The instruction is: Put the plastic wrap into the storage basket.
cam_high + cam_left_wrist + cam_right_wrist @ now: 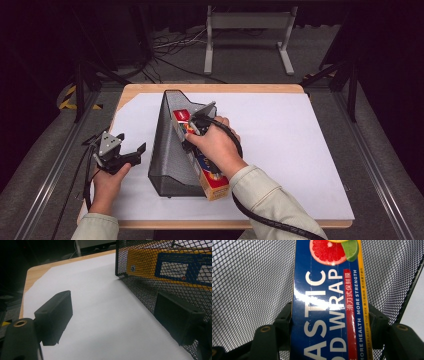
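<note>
While the plastic wrap box [207, 167] lay inside the black mesh file holder [167, 155], right gripper [192, 127] clamped on it, left gripper [131, 149] gaped wide beside the holder's wall, holding nothing.

A black wire-mesh file holder [167, 150] stands upright on the white sheet [280, 150] covering the tabletop [210, 88], its tall narrow end toward the far edge and its low open end toward the person. Inside it leans a long plastic wrap box [206, 162], blue and yellow with a red patch near its upper end, tilted so its lower end juts out at the holder's near opening. In the right gripper view the box [329, 305] shows white lettering, a grapefruit slice and a lime, with mesh [249, 285] behind. In the left gripper view its yellow and blue side [172, 267] shows through the mesh wall [150, 287].
</note>
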Demonstrator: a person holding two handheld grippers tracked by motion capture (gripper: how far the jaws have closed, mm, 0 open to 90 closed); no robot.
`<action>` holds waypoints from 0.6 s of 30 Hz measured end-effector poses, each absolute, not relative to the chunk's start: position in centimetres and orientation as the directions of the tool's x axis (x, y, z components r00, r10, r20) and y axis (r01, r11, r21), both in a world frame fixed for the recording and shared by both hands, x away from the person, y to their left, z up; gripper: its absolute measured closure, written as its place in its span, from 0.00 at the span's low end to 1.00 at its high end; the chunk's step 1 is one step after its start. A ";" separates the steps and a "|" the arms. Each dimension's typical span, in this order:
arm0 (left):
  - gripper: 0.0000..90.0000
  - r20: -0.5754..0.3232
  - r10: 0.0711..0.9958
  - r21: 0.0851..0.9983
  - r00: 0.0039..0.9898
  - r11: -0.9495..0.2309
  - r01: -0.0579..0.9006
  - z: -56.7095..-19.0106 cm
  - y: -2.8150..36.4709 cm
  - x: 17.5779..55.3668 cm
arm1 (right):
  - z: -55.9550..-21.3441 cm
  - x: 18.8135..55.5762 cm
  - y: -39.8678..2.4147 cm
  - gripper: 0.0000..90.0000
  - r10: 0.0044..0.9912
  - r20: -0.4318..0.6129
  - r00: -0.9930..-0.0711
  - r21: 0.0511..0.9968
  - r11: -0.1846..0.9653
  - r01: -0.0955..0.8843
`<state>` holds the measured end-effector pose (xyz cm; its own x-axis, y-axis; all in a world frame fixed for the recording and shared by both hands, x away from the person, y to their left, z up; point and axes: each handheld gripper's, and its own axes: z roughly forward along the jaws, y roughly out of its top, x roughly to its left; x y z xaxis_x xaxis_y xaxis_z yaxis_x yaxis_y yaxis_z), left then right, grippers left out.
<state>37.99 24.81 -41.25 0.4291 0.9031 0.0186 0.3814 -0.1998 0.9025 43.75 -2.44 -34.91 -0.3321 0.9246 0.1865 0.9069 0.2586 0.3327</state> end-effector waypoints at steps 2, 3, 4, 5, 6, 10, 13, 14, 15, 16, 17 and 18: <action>0.18 0.019 0.904 0.902 0.428 -0.200 0.383 -41.3 24.8 38.0 | -34.9 43.9 -2.3 0.43 0.927 0.181 -0.329 0.327 0.259 0.909; 0.18 0.019 0.904 0.902 0.428 -0.200 0.383 -41.3 24.8 38.0 | -34.9 43.9 -2.3 0.43 0.928 0.177 -0.329 0.327 0.259 0.909; 0.18 0.022 0.905 0.902 0.426 -0.201 0.382 -41.3 24.8 38.0 | -34.9 43.9 -2.3 0.43 0.928 0.177 -0.329 0.327 0.259 0.909; 0.18 0.025 0.905 0.902 0.425 -0.204 0.381 -41.3 24.7 38.0 | -34.9 43.9 -2.2 0.43 0.927 0.173 -0.333 0.328 0.264 0.907; 0.18 0.028 0.905 0.902 0.424 -0.206 0.380 -41.3 24.7 38.0 | -34.8 43.9 -2.1 0.43 0.929 0.166 -0.332 0.327 0.265 0.907; 0.18 0.046 0.904 0.897 0.425 -0.225 0.381 -41.4 24.5 38.0 | -34.7 43.9 -1.8 0.43 0.928 0.138 -0.346 0.334 0.285 0.898; 0.18 0.050 0.909 0.899 0.414 -0.222 0.379 -41.3 24.6 37.9 | -34.7 43.9 -1.7 0.43 0.926 0.120 -0.358 0.338 0.301 0.892; 0.18 0.048 0.910 0.900 0.412 -0.218 0.377 -41.3 24.6 37.9 | -34.7 43.9 -1.6 0.43 0.925 0.114 -0.362 0.341 0.305 0.889; 0.18 0.045 0.911 0.902 0.411 -0.214 0.376 -41.3 24.6 37.9 | -34.7 43.9 -1.6 0.43 0.923 0.112 -0.369 0.342 0.313 0.886; 0.19 0.042 0.912 0.902 0.407 -0.210 0.378 -41.3 24.6 38.0 | -34.7 43.9 -1.6 0.42 0.920 0.104 -0.377 0.346 0.321 0.881; 0.19 0.040 0.912 0.902 0.407 -0.208 0.378 -41.3 24.6 38.1 | -34.7 43.9 -1.6 0.42 0.915 0.103 -0.389 0.351 0.333 0.875; 0.19 0.043 0.912 0.902 0.407 -0.211 0.378 -41.4 24.5 38.1 | -34.6 43.9 -1.7 0.41 0.912 0.100 -0.398 0.355 0.341 0.870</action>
<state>38.11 24.55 -41.35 0.4072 0.9124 0.0428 0.3778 -0.2108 0.9016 43.88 -1.65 -34.64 -0.3983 0.9118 0.1003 0.8705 0.3412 0.3548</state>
